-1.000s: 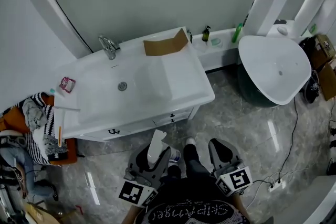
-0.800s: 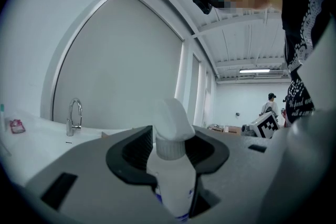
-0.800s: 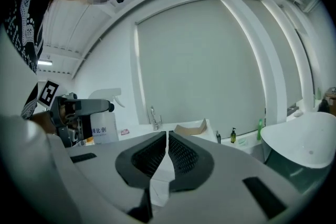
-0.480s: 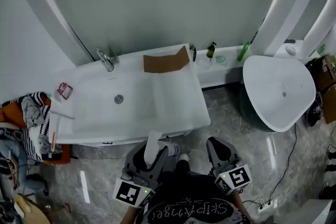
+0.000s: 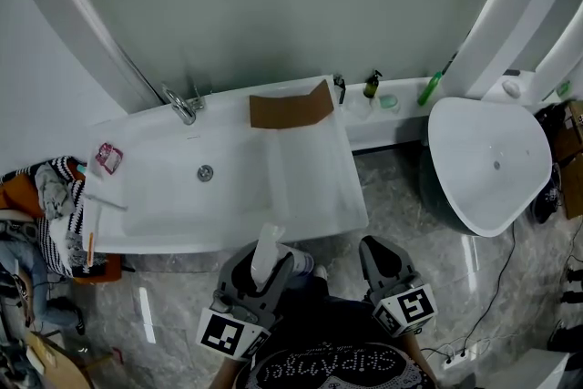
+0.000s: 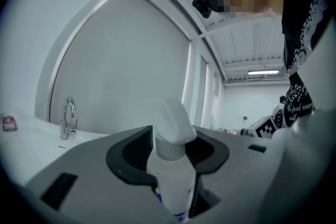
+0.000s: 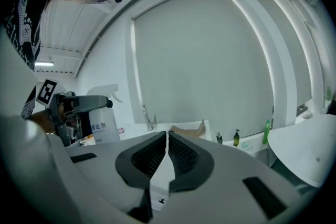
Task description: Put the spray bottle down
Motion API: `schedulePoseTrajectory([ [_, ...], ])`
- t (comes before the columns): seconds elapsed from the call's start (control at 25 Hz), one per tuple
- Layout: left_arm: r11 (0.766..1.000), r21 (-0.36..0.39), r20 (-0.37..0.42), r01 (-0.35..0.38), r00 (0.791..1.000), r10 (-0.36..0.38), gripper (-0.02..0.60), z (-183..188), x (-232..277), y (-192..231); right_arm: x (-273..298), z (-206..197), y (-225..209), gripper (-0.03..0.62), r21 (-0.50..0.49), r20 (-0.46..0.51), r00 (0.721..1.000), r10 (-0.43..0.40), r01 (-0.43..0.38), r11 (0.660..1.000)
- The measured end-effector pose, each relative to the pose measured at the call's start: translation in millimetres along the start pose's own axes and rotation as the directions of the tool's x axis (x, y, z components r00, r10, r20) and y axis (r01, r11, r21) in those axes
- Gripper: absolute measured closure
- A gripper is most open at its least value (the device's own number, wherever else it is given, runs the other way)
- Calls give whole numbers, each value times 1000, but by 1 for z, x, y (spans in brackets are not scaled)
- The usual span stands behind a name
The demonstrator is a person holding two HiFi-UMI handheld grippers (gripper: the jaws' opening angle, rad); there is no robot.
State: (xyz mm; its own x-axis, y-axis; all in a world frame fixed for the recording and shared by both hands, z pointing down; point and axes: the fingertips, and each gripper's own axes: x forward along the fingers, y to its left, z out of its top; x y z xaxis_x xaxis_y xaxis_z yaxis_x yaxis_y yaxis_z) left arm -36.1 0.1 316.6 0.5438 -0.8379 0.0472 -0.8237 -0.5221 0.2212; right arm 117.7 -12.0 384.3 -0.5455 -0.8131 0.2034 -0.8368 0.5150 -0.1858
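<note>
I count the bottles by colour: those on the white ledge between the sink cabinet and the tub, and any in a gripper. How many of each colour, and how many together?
white spray bottle, held in the left gripper: 1
dark pump bottle, on the ledge: 1
green bottle, on the ledge: 1
total: 3

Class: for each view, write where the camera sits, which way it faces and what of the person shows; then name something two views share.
Head view: on the head, steeply down at the washbasin; left gripper, right gripper, shirt show.
Left gripper view: on that gripper, along jaws clamped on the spray bottle; shirt at right.
Right gripper view: on that gripper, along shut jaws towards the wall; shirt at left.
Shared: the faucet, in all three.
</note>
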Motion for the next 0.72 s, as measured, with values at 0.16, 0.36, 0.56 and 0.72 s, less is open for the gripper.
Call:
schedulePoseTrajectory([
  [0.16, 1000, 2, -8, 11, 1000, -11, 405, 9, 13, 22, 25, 11, 2, 566, 3, -2, 1000, -5, 5, 1000],
  [0.36, 999, 21, -12, 32, 999, -32, 405, 24, 31, 48, 54, 30, 4, 568, -2, 12, 1000, -19, 19, 1000],
  [0.56, 999, 26, -16, 41, 999, -40, 405, 28, 47, 69, 76, 29, -1, 566, 10, 5, 999, -37, 37, 999],
  [0.72, 999, 23, -26, 47, 999, -46, 405, 28, 57, 80, 89, 27, -4, 566, 21, -6, 999, -43, 43, 999],
])
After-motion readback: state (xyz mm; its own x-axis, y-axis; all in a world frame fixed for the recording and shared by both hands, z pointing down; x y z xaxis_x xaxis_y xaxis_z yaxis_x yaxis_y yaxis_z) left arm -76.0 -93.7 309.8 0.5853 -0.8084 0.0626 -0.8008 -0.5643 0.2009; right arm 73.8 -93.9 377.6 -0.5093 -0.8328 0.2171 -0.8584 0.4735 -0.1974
